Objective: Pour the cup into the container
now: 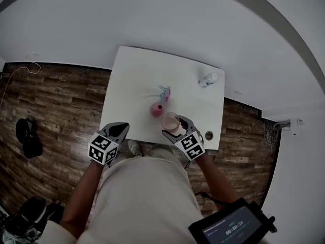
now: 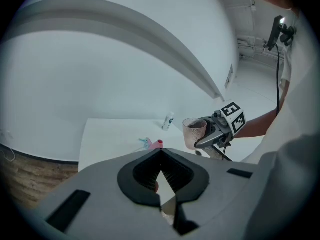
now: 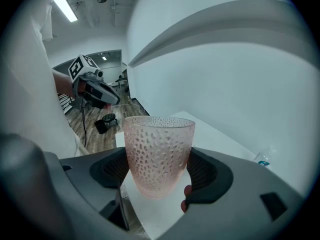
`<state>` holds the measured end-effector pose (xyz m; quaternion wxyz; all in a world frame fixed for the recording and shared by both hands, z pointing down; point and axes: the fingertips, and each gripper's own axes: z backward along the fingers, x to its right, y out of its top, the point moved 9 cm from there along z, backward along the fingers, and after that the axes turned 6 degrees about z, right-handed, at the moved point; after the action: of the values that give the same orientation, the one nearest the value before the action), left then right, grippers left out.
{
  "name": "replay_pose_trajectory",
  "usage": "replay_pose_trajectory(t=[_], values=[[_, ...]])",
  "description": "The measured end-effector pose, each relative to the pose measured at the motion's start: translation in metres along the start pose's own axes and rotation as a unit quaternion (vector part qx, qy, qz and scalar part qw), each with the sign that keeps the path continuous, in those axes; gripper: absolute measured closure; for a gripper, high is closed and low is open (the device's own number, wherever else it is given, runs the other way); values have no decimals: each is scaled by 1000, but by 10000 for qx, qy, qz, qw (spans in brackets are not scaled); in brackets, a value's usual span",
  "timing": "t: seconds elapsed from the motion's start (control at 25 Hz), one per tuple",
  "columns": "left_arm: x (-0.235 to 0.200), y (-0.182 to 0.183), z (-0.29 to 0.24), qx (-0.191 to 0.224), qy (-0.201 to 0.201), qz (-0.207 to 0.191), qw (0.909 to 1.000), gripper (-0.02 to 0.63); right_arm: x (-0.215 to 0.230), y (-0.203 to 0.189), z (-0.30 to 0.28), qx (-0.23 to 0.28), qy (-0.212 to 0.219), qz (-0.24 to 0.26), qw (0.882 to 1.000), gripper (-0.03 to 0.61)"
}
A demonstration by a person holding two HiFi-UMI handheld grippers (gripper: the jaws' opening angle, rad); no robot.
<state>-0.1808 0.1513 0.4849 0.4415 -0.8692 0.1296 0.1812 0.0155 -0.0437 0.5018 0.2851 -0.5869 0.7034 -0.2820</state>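
A pink dimpled cup (image 3: 159, 149) stands upright between the jaws of my right gripper (image 3: 159, 178), which is shut on it. In the head view the cup (image 1: 170, 122) hangs over the near edge of the white table (image 1: 137, 75). Just beyond it, a little to the left, a small pink container (image 1: 156, 110) stands on the table. My left gripper (image 1: 120, 130) is at the table's near left edge, shut and empty. In its own view the left gripper (image 2: 161, 178) shows its jaws closed together, with the cup (image 2: 194, 132) and the pink container (image 2: 158, 144) ahead.
A small blue and pink object (image 1: 164, 92) lies behind the pink container. A small white bottle (image 1: 207, 80) stands at the far right corner. A small round thing (image 1: 208, 135) sits near the right front corner. Wooden floor surrounds the table, with a dark bag (image 1: 26, 136) at left.
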Motion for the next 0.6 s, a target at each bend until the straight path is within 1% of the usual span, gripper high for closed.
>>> replay_pose_trajectory(t=[0.2,0.32,0.52,0.6], values=[[-3,-3,4,-95,-19,-75,9999,603,-5,-5,-9,-157,-23,-134,9998,218],[0,-6,4,-94,7,-13,10000,603,-6,-9,-12,-283,25,-168,9995,218],[1,-9,1,-15,173,87,9998,603,-2,-11,-17,-358,166,-201,9990,218],[2,-8,1,28,263,132,9996,603,0,-12,-19,-353,182,-110,9992,218]])
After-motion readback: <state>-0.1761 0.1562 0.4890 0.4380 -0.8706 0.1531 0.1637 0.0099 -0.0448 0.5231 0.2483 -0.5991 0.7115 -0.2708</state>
